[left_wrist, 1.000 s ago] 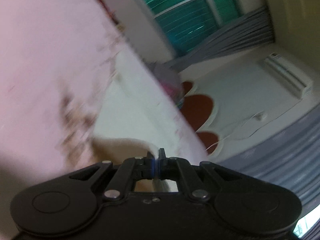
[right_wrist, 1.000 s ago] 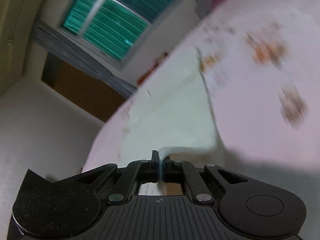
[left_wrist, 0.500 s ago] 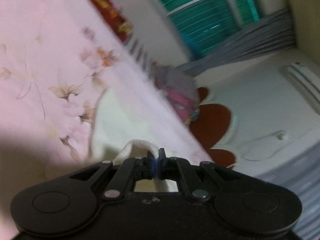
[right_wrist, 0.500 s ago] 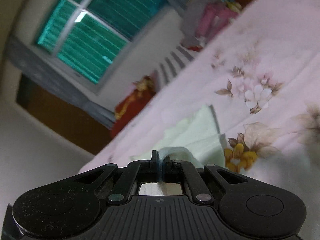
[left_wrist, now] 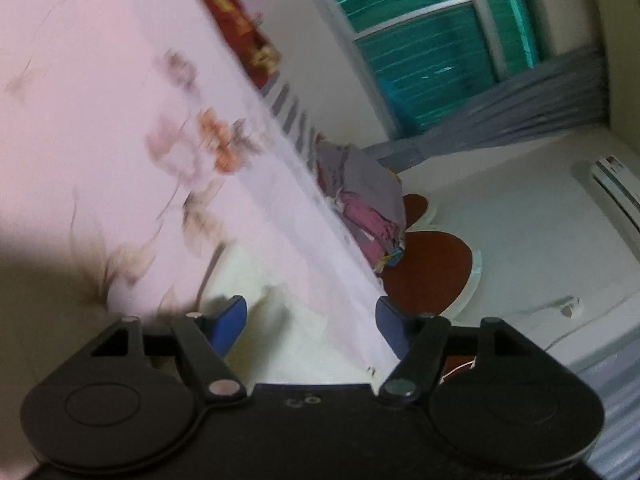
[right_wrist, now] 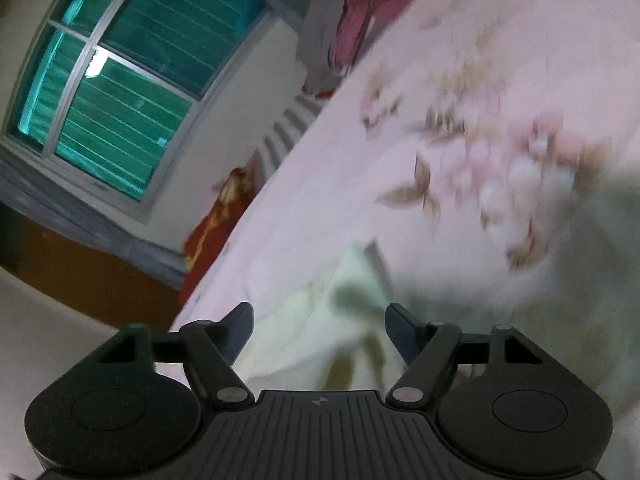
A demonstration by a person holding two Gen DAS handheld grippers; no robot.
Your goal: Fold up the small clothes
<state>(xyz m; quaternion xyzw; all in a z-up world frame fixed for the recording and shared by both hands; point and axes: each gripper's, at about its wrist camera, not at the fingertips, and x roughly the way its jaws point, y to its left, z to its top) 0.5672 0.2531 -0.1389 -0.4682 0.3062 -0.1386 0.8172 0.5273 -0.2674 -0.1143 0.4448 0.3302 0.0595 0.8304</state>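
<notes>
The bedsheet (left_wrist: 100,128) is pale pink, printed with sprays of brown leaves and orange and soft pink blossoms, blurred in both views. On it lies a small garment (right_wrist: 320,328) of pale cream-yellow, plain, with no print I can make out. The left gripper (left_wrist: 311,322) is matt black with bright blue pads (left_wrist: 228,326); the right gripper (right_wrist: 319,326) is black too, its pads darker, a dull navy. Off the bed's far edge sits a heap of clothes (left_wrist: 360,196) in grey, magenta and pink. The window (right_wrist: 120,92) glows teal behind white bars, with grey-blue curtains (left_wrist: 520,108) beside it. A red and gold cloth (left_wrist: 236,20) hangs by the wall.
</notes>
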